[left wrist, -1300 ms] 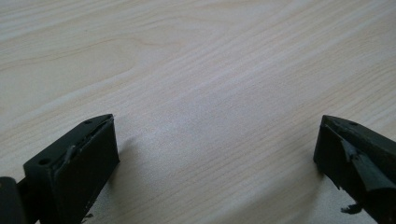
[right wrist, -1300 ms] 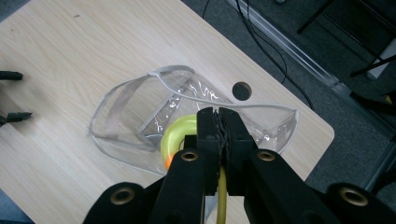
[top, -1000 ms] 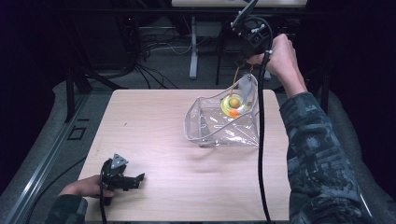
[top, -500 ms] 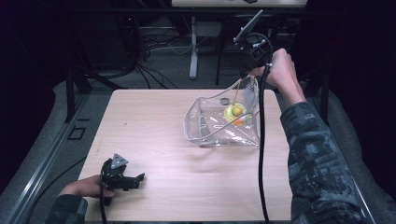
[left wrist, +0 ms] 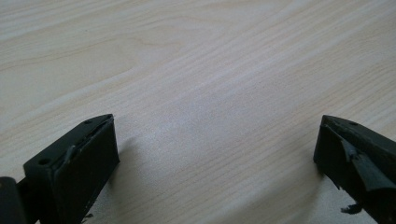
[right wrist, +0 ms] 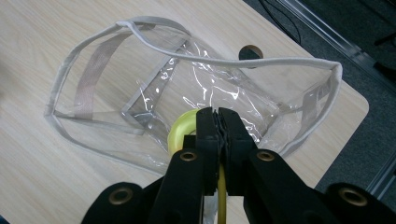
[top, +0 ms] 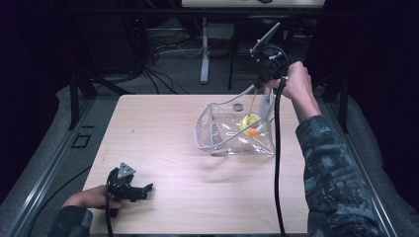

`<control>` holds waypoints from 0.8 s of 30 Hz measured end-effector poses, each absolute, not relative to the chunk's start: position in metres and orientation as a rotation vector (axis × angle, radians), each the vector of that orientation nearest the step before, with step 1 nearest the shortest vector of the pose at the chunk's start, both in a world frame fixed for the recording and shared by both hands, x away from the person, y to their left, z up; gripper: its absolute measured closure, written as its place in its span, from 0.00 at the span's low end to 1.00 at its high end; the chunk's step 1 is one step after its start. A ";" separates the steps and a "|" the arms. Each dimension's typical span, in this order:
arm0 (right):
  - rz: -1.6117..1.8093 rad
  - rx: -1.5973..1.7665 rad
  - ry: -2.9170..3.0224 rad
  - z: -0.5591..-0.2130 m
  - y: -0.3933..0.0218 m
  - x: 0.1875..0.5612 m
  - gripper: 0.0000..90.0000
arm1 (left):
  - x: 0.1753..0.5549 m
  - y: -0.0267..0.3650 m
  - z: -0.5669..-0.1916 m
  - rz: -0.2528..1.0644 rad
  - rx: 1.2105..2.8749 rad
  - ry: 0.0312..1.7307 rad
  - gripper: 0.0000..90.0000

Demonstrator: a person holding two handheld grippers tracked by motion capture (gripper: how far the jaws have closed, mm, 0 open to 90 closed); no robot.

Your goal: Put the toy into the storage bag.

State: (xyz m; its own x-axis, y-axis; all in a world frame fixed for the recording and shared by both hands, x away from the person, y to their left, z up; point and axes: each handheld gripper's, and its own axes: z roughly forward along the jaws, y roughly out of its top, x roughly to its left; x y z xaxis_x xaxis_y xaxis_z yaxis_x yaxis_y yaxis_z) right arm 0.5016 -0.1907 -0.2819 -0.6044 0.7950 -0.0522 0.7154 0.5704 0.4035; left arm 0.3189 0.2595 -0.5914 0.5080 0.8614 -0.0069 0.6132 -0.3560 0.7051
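At upper right of the high view, the right gripper (top: 258,85) pinches a cord dangling a yellow ring (top: 251,124) inside the clear bag (top: 217,133), so lowering should stay slow and centred, while the left gripper (top: 141,190), fingers spread, idles on the table (top: 158,128).

At lower right of the high view, the person's right sleeve (top: 331,173) was a mottled grey-and-dark camouflage pattern. Both grippers were black: the left gripper (top: 143,190), at lower left, carried a grey three-cornered plate, and the right gripper (right wrist: 217,122) showed brass-coloured screws and trailed a thick black cable (top: 276,163).
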 end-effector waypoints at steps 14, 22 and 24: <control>0.484 1.296 2.590 -0.313 -0.191 0.508 0.97 | 0.319 0.259 -0.591 0.487 2.094 1.201 0.00; 0.407 1.317 2.634 -0.333 -0.191 0.508 0.97 | 0.319 0.259 -0.591 0.487 2.095 1.201 0.00; 0.399 1.320 2.633 -0.335 -0.193 0.508 0.97 | 0.319 0.259 -0.591 0.487 2.095 1.201 0.00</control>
